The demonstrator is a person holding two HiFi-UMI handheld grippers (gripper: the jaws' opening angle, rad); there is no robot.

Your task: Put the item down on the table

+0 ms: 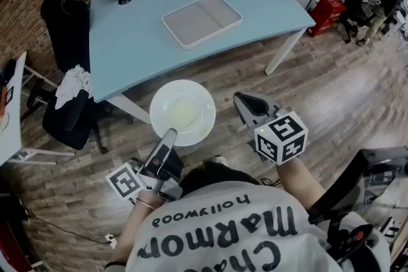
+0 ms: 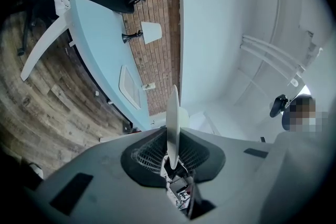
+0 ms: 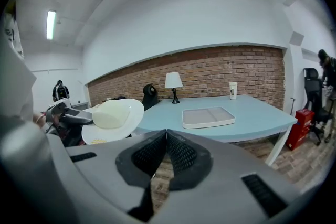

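the left tongs [image 1: 168, 134] pinch the rim of the white plate [image 1: 183, 113], held above the wooden floor [image 1: 319, 92], short of the blue counter [image 1: 140, 35]; the right tongs [image 1: 241, 99] are pressed together, empty.

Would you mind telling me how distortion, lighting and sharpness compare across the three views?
Head view: fisheye bows the blue table; light even, sharp. Left gripper view: scene rolled sideways, dark vignette corners, plate edge-on and sharp. Right gripper view: brick wall curves; ceiling light blown out.
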